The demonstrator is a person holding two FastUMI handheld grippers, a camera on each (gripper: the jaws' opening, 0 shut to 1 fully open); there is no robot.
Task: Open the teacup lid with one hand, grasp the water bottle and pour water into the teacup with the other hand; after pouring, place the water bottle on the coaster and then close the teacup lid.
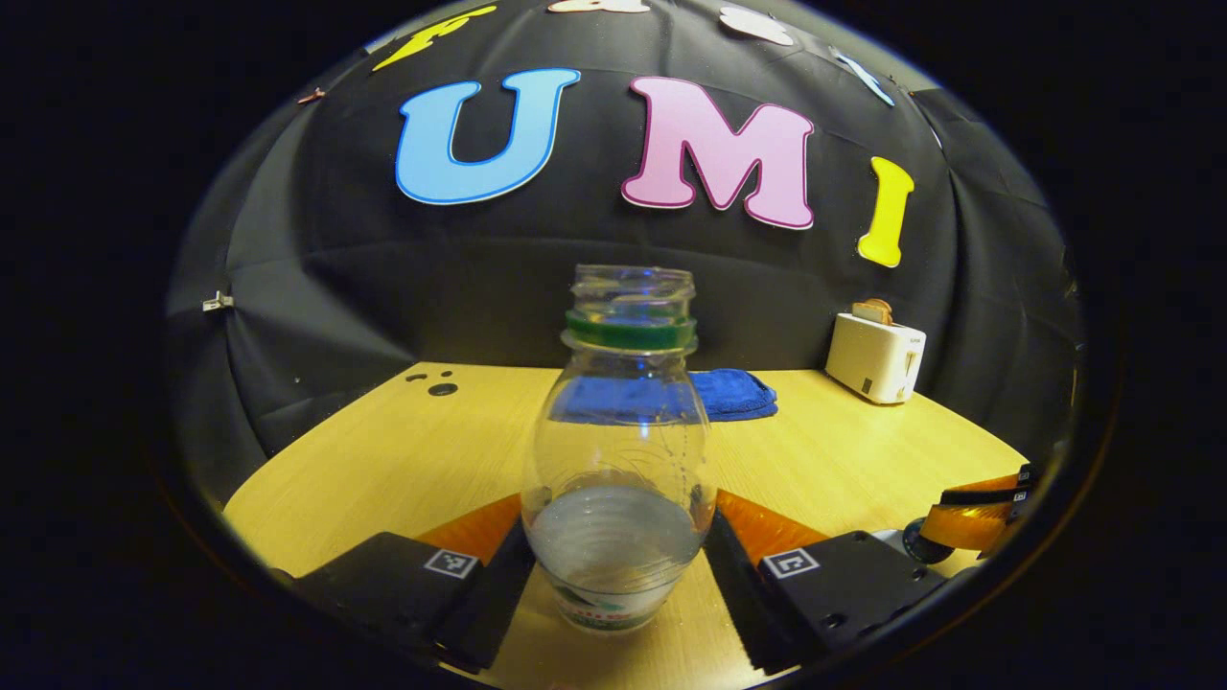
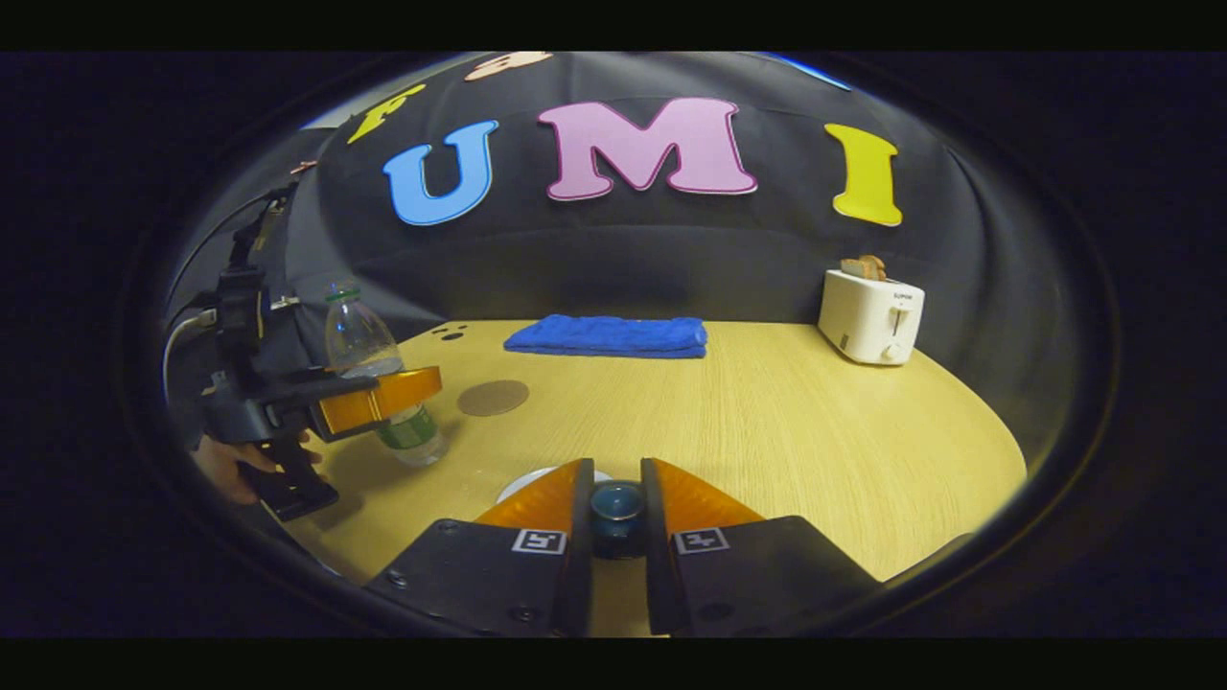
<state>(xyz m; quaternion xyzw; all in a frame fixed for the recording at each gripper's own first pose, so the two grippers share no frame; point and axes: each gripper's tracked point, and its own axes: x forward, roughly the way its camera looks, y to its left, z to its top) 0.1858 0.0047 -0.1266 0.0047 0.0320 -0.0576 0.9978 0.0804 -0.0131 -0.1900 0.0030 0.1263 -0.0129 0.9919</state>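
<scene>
The left gripper (image 1: 618, 561) had its jaws set either side of the water bottle (image 1: 618, 460), low on its body near the waterline. In the left gripper view the fingers lay right against the bottle's sides, and in the right gripper view one finger crossed the bottle's middle; whether they were truly pressing or only bracketing it, I could not tell. The bottle stood upright on the worktop (image 1: 403, 460), uncapped, holding only a little water.

The right gripper (image 2: 616, 513) had its jaws drawn in narrow around a small dark knob (image 2: 616, 508), most likely the handle of the teacup lid, with a pale rim (image 2: 522, 484) showing beside the fingers. They looked clenched on the knob, with hardly any gap at either side.

By my judgement the bottle would be light, and thin-walled enough to buckle under a hard squeeze. With no cap on, a crushed wall or a sudden tilt could slop water out. A firm, modest hold on the ribbed lower body seemed best. The lid was probably hard and breakable, its knob small and smooth, so a centred grip mattered.

The round brown coaster (image 2: 492, 397) lay flat just beside the bottle. Farther back were a folded blue cloth (image 2: 609, 335) and a white toaster (image 2: 870, 314).
</scene>
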